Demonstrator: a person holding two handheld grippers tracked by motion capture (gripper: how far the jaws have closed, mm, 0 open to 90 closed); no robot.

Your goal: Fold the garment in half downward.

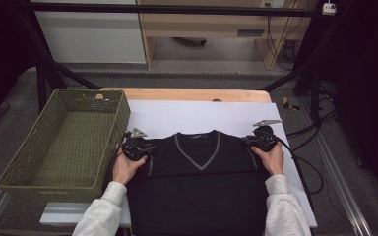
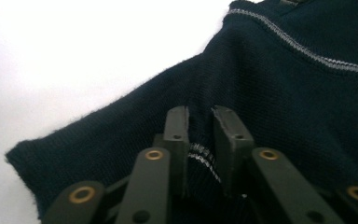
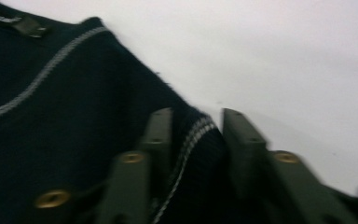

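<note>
A dark navy V-neck sweater with grey trim lies flat on a white sheet, collar pointing away from me. My left gripper sits at the sweater's left shoulder. In the left gripper view, its jaws pinch a fold of the knit with a striped sleeve edge between them. My right gripper is at the right shoulder. In the right gripper view, a bulge of fabric with a grey stripe fills the gap between its jaws.
A green woven basket stands to the left of the sheet, close to my left hand. The wooden table edge runs along the back. Black frame bars and cables lie at the right side.
</note>
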